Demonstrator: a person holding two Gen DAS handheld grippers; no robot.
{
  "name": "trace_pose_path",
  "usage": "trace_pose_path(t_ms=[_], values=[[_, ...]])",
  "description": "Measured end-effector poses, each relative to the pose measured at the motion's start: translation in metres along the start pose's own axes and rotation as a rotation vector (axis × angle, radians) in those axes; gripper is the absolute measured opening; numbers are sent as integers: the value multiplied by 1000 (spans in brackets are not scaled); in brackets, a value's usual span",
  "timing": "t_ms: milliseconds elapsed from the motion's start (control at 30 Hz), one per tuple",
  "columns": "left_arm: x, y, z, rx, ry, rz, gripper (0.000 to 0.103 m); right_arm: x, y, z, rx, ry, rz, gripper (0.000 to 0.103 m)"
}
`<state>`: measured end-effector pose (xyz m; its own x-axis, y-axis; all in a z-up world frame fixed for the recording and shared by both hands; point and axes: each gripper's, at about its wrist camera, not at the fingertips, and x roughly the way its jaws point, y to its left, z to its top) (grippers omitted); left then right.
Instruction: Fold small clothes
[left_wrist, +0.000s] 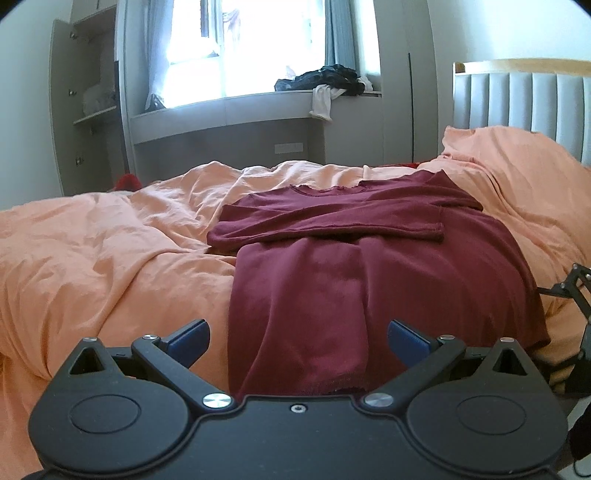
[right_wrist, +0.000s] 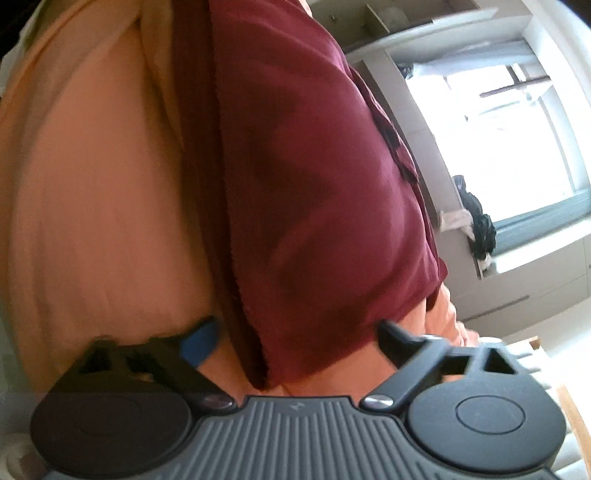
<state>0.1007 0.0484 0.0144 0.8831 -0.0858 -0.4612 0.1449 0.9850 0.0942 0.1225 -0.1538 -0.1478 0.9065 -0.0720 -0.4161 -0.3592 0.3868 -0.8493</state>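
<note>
We see a dark red long-sleeved cotton shirt (left_wrist: 369, 266) that lies spread on the bed, on top of a crumpled peach-orange cotton duvet (left_wrist: 110, 240). Both sleeves are folded across the chest, and the lower hem hangs over the near edge of the bed.

The left gripper (left_wrist: 297, 341) hovers just in front of this hem. Its blue-padded fingers (left_wrist: 406, 341) are spread apart and nothing is between the pads; they do not touch the cloth, as far as we can tell.

In the right wrist view, which is rolled to one side and a little blurred, the right gripper (right_wrist: 295, 341) is also close to the shirt (right_wrist: 314, 184). Its fingers (right_wrist: 201, 343) stand apart, with the edge of the red cloth between them, but the pads do not press on it.

Behind the bed there is a grey window ledge (left_wrist: 229, 107) with a heap of dark and white clothes (left_wrist: 328, 83), and on the right a grey padded headboard (left_wrist: 524, 96).
</note>
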Motion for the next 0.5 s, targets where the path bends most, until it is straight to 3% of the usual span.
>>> trace_pose_path(t_ms=[33,100,167,300,400,500], values=[[-1,-1,-1,8,-2,-1,102,4,-1,0,1,10,-4,63],[-1,-2,-2,23,-6,-3,102,8,1,-4,-31,21,-27,51],[-2,-4,-3,36,-12,-8,102,8,5,-7,-51,12,-19,47],[-5,-12,-10,97,-27,-23,102,-5,14,-13,-83,-11,-20,19],[-7,-21,-18,174,-39,-30,102,-18,-1,-14,-29,-43,-10,11],[-7,-35,-30,279,-59,-16,102,-44,-32,-12,114,-80,48,10]])
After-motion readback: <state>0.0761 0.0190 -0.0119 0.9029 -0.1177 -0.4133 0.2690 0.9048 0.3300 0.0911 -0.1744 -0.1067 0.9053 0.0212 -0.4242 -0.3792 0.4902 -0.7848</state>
